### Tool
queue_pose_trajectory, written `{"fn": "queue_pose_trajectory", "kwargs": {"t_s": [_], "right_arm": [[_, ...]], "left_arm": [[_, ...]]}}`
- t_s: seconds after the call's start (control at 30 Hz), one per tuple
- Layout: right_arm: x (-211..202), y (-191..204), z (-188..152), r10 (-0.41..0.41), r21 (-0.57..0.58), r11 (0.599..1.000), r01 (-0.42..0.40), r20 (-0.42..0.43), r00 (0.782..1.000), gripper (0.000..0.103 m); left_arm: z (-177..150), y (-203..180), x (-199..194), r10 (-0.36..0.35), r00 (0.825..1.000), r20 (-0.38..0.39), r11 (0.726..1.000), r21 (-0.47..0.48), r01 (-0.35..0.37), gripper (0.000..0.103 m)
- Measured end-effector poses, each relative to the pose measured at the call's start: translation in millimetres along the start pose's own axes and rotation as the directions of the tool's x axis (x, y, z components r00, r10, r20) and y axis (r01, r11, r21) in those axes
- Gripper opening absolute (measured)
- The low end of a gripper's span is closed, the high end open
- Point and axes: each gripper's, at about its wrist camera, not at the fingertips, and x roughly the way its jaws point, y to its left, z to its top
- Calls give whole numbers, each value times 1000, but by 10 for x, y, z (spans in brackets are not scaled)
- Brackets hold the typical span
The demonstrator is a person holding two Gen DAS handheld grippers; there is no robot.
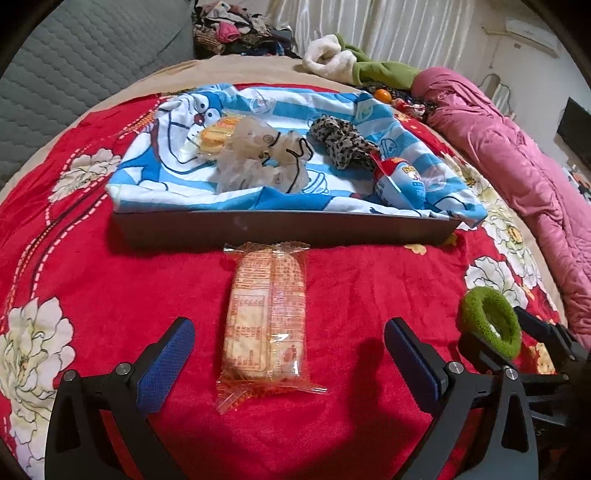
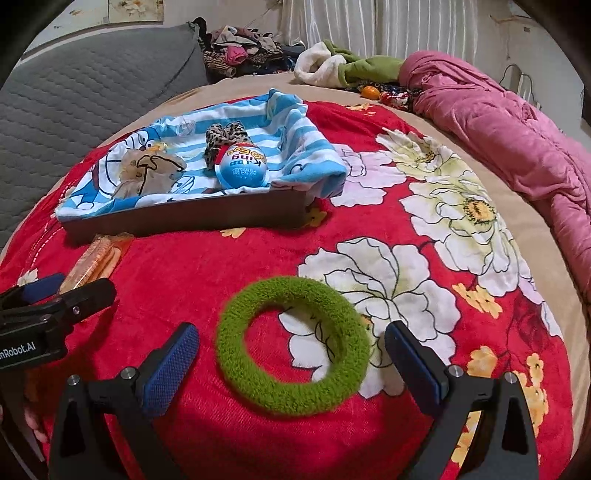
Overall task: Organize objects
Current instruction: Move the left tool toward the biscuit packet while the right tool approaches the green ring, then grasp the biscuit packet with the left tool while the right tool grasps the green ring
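A clear-wrapped cracker packet [image 1: 266, 317] lies on the red floral blanket between the fingers of my left gripper [image 1: 290, 354], which is open around it. It also shows in the right wrist view [image 2: 96, 258]. A fuzzy green hair ring [image 2: 293, 341] lies flat between the fingers of my right gripper [image 2: 291, 363], which is open. The ring also shows in the left wrist view [image 1: 489, 323]. A shallow brown box [image 1: 280, 230] lined with a blue cartoon towel holds a second snack packet [image 1: 216, 138], a beige scrunchie [image 1: 266, 158], a leopard scrunchie [image 1: 341, 140] and a toy egg [image 2: 242, 166].
A pink quilt [image 2: 517, 129] lies along the right. A green and white garment [image 2: 340, 66] and an orange ball [image 2: 370, 91] lie behind the box. A grey quilted cushion [image 2: 92, 92] stands at the left. A clothes pile [image 1: 236, 29] is at the back.
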Motion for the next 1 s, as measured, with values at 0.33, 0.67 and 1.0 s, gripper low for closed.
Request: {"fn": "queue_pose_trajectory", "kwargs": {"t_s": [0.33,0.67,1.0], "right_arm": [[41,0,-11,25,5,1000,-25,-13,1000,70],[2,49,-24,54,-16,998,-54,-12,998,38],[-150,90,-52,108,-13,994,-108,17,994,25]], "left_arm": [[-1,-20,27,-61,998,-24,998,1,61,62],[-33,-76,-14,-110,994,-11,993,29,111,41],[-53,-62,-142,-103,995,17,994,28,102,40]]}}
